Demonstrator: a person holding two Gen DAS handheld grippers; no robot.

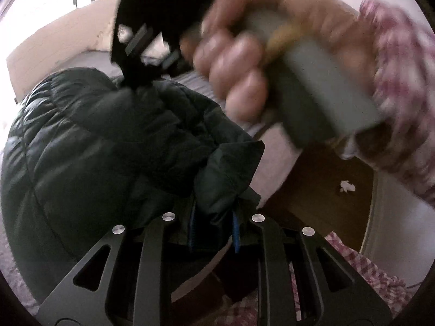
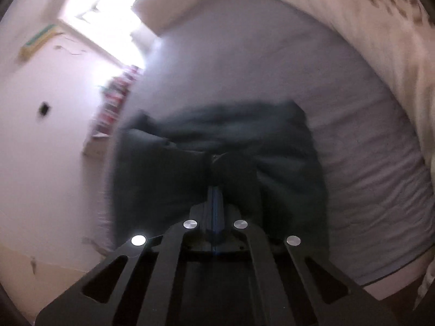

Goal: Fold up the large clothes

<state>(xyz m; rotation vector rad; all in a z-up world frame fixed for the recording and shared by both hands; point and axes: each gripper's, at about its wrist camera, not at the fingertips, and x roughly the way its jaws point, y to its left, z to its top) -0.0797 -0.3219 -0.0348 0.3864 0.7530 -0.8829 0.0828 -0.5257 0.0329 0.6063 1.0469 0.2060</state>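
Note:
A dark green quilted jacket [image 1: 81, 135] lies bunched on a bed with a grey sheet [image 1: 89, 59]. At the bottom of the left wrist view, my left gripper [image 1: 213, 228] is shut on a fold of the jacket's near edge, with fabric squeezed between its blue pads. A hand [image 1: 236, 62] holds my right gripper [image 1: 133, 80] above the jacket's far part, its black fingers pinched on a raised peak of fabric. In the blurred right wrist view, the right gripper [image 2: 216, 212] is shut with jacket [image 2: 285, 141] cloth gathered at its tips.
A pink checked sleeve [image 1: 402, 81] fills the upper right. Brown wooden floor [image 1: 326, 190] with a white scrap [image 1: 347, 186] lies beside the bed. The grey sheet [image 2: 272, 54] stretches beyond the jacket, with pale bedding [image 2: 380, 40] along one side and a bright window [image 2: 103, 8] beyond.

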